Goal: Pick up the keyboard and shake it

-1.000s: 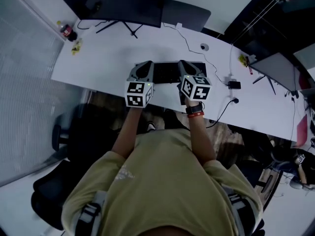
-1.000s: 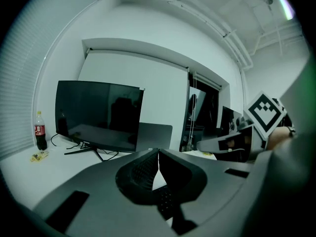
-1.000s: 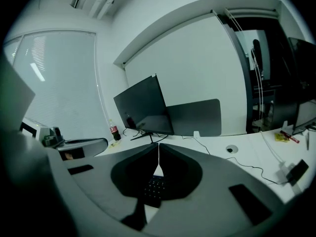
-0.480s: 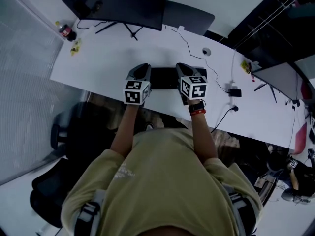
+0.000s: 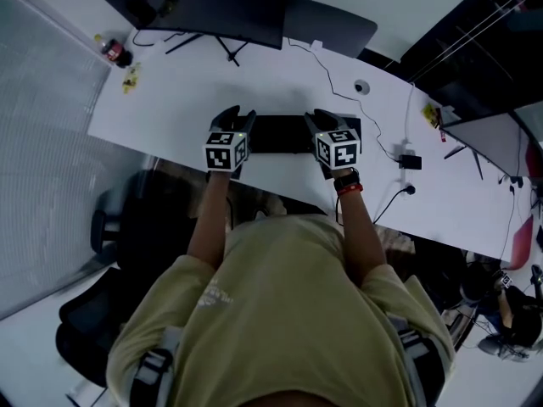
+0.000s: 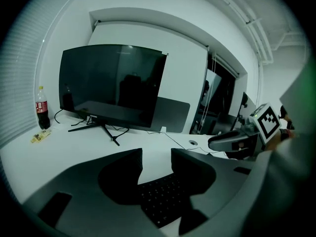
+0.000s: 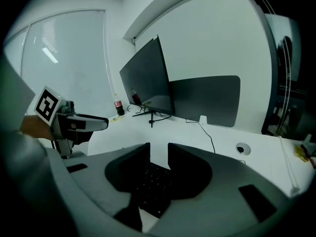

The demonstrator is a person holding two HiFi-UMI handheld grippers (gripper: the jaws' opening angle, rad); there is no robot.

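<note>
Both just opening, left gripper (image 6: 157, 157), right gripper (image 7: 158, 152), jaws spread around keyboard (image 5: 280, 134) ends

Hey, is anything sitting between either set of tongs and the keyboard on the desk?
Nothing visible does. The left tongs and right tongs are at opposite ends of the keyboard; their jaws have just been opening, and the keyboard shows in each gap with no pad pressing on it.
</note>
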